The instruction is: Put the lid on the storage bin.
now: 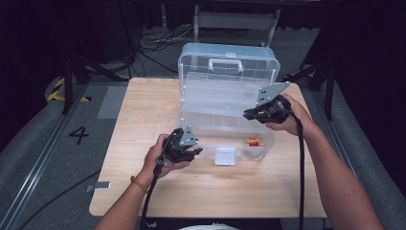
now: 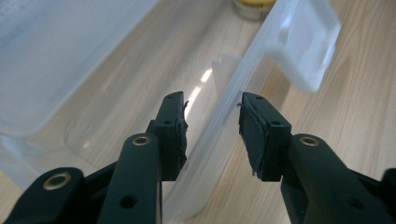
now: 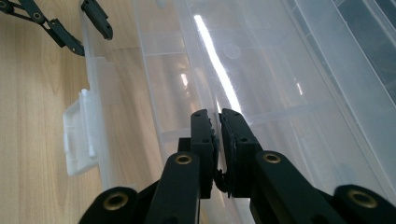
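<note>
Straddling the clear storage box (image 1: 225,96) front wall at frame centre, left gripper (image 2: 212,135) jaws apart, unclamped. Right gripper (image 3: 218,140) pinched on the tray edge. Floor marking "4" (image 1: 79,134) at left.

The yellow thing (image 2: 254,6) (top edge crops it) can't be identified.

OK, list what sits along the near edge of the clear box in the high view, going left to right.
Left gripper → white latch tab on the box's front wall → red and yellow item inside the clear box → right gripper, higher up at the tray edge.
</note>
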Motion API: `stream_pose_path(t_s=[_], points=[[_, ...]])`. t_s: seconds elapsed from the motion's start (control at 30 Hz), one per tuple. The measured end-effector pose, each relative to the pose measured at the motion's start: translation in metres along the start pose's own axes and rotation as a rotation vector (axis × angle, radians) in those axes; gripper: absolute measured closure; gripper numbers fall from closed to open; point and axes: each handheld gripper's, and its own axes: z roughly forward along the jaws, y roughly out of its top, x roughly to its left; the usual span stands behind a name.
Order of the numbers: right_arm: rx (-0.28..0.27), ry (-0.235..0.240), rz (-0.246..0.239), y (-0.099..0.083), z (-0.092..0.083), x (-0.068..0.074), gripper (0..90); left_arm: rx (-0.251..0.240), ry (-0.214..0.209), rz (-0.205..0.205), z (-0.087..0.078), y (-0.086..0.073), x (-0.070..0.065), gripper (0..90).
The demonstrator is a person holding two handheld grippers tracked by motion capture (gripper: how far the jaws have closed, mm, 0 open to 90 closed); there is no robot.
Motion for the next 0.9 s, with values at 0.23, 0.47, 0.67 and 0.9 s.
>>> stream_pose_path(t_s=[0.23, 0.47, 0.67, 0.9], points=[[-0.009, 0.001, 0.004, -0.003, 0.000, 0.004, 84.2, -0.005, -0.003, 0.025, -0.001, 0.006, -0.003, 67.5], [-0.036, 0.003, 0.016, -0.008, 0.001, 0.007, 83.9, -0.086, -0.031, 0.053, -0.025, 0.008, 0.002, 72.7], [-0.046, 0.008, 0.020, -0.009, 0.001, 0.008, 83.5, -0.162, 0.019, -0.012, -0.055, -0.004, 0.021, 76.7], [-0.065, 0.013, 0.030, -0.012, 0.003, 0.009, 83.0, -0.195, 0.107, -0.096, -0.070, -0.018, 0.041, 86.5]])
